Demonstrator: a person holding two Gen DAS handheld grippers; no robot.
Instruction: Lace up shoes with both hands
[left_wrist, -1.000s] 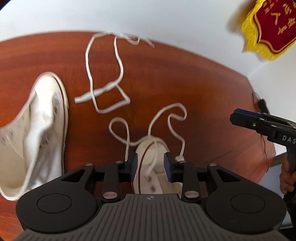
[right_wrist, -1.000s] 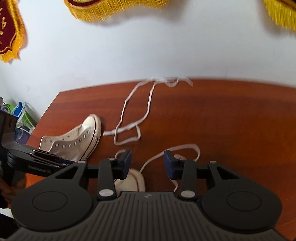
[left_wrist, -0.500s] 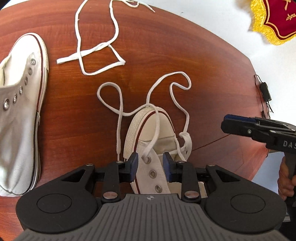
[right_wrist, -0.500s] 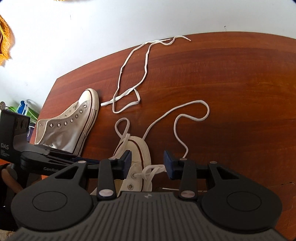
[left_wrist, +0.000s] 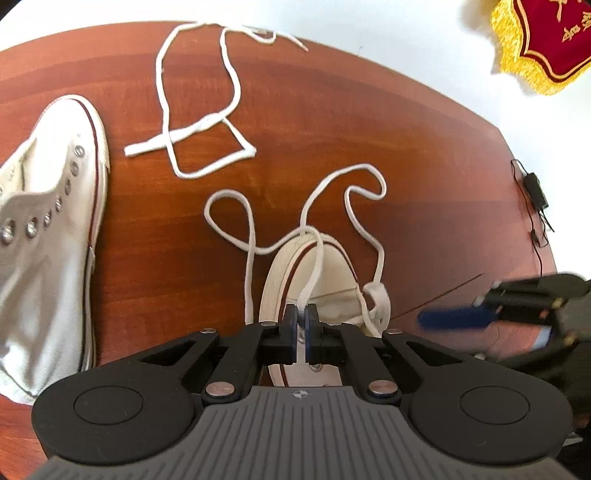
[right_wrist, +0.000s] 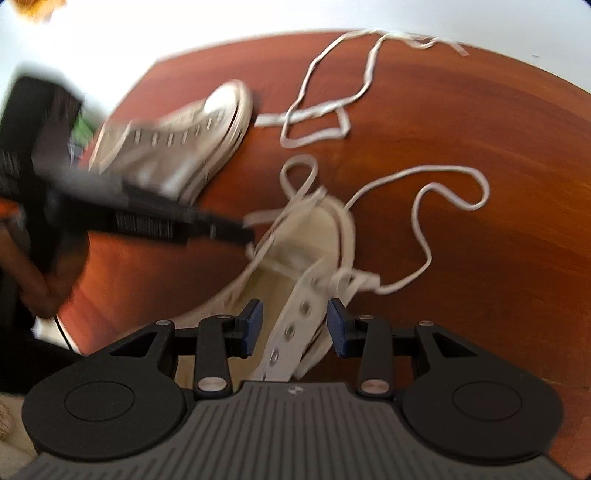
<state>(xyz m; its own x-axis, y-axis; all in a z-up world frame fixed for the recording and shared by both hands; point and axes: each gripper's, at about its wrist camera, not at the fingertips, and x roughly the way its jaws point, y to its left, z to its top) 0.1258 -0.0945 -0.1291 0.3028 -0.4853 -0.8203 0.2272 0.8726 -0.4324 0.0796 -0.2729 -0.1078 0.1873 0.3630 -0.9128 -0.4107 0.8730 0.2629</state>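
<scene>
A white high-top shoe (left_wrist: 325, 280) lies on the wooden table just ahead of my left gripper (left_wrist: 301, 318), which is shut on a strand of the shoe's white lace (left_wrist: 312, 266) where it crosses the toe. The rest of that lace loops over the table (right_wrist: 424, 221). In the right wrist view the same shoe (right_wrist: 314, 229) sits below my right gripper (right_wrist: 293, 325). Its jaws are closing with the eyelet flap (right_wrist: 295, 321) between them, and the pads stand clear of it. The left gripper (right_wrist: 236, 230) shows there as a blurred dark bar pinching the lace.
A second white high-top (left_wrist: 48, 221) lies on its side at the left, unlaced. A loose white lace (left_wrist: 199, 129) lies curled at the back of the table. A black cable and adapter (left_wrist: 533, 188) hang by the table's right edge. A red pennant (left_wrist: 546, 40) hangs on the wall.
My left gripper closed on the lace strand over the shoe's toe. My right gripper dropped down and in over the shoe, so the eyelet flap now sits between its narrowing jaws.
</scene>
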